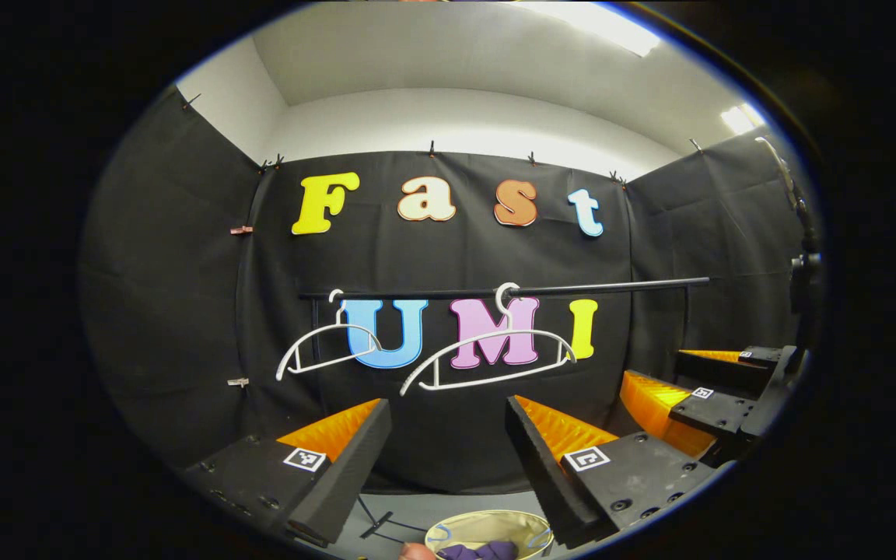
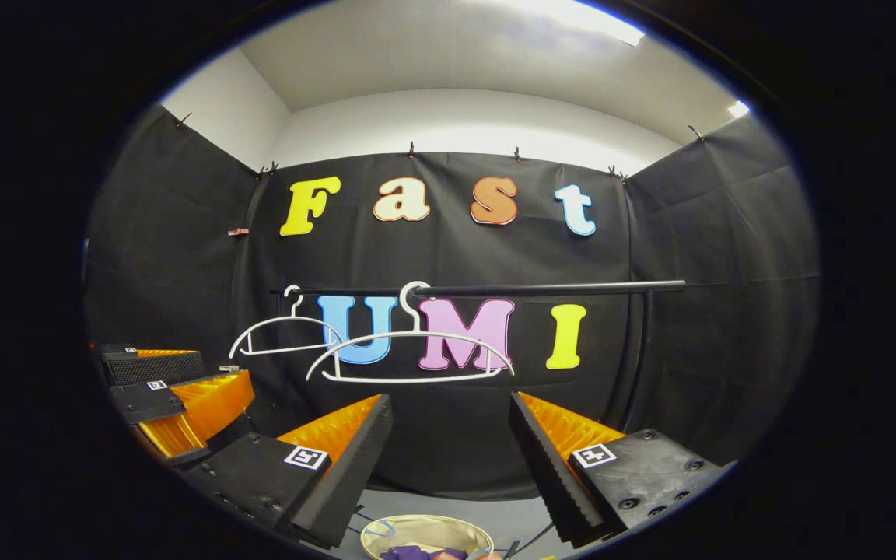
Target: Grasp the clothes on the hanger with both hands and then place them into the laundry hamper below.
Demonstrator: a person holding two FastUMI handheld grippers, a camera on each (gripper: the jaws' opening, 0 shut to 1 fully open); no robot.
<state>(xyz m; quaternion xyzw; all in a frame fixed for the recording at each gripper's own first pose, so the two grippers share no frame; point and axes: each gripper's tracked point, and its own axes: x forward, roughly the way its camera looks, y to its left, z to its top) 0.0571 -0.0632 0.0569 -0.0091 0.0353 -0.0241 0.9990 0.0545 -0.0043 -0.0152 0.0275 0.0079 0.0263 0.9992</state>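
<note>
Two bare white hangers (image 1: 487,358) (image 1: 323,346) hang on a black rail (image 1: 611,286); in the right gripper view they are the nearer hanger (image 2: 409,354) and the farther hanger (image 2: 285,334). Below stands a round beige laundry hamper (image 1: 487,515) (image 2: 426,519) with purple clothes (image 1: 479,552) (image 2: 405,554) lying inside. My left gripper (image 1: 448,404) is open, above and in front of the hamper, with nothing between its fingers. My right gripper (image 2: 448,404) is open too, also empty. Each appears beside the other: the right gripper (image 1: 681,377), the left gripper (image 2: 183,377).
The rail (image 2: 541,289) rests on black uprights (image 2: 638,358) near the back cloth wall. A dark stand with a device (image 1: 804,264) rises at the far right of the left gripper view. Thin black frame feet (image 1: 378,521) lie on the grey floor beside the hamper.
</note>
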